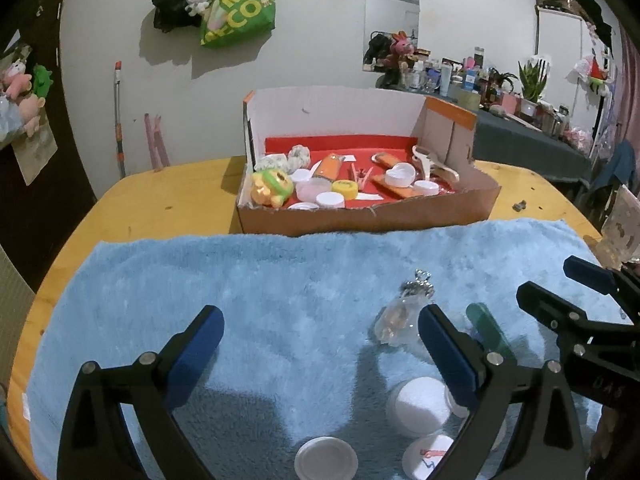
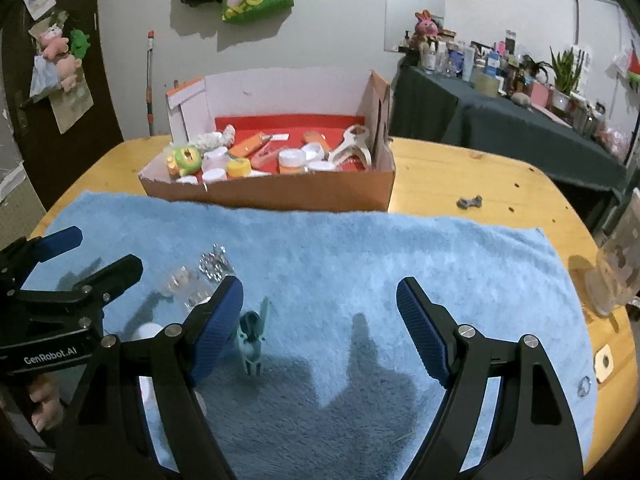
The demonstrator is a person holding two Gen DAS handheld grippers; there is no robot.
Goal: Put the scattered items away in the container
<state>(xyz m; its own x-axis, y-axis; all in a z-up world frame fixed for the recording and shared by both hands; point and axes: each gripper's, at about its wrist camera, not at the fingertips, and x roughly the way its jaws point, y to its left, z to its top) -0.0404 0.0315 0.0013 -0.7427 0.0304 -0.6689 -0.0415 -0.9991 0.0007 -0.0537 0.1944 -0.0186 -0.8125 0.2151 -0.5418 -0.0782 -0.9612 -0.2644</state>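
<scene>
A cardboard box (image 1: 360, 216) with a red floor stands at the far edge of a blue towel (image 1: 240, 280); it holds caps, a green-yellow toy and other small items. My left gripper (image 1: 320, 328) is open and empty above the towel. A small glass bottle with a silver top (image 1: 400, 316) lies by its right finger. White caps (image 1: 418, 404) lie under it. My right gripper (image 2: 320, 312) is open and empty. A teal clip (image 2: 252, 340) lies by its left finger. The box (image 2: 280, 196) and the bottle (image 2: 192, 284) also show in the right wrist view.
The towel lies on a yellow wooden table (image 2: 460, 176). A clear glass (image 2: 616, 280) stands at the table's right edge. A small grey object (image 2: 470, 202) lies on bare wood right of the box. A cluttered dark side table (image 2: 520, 120) stands behind.
</scene>
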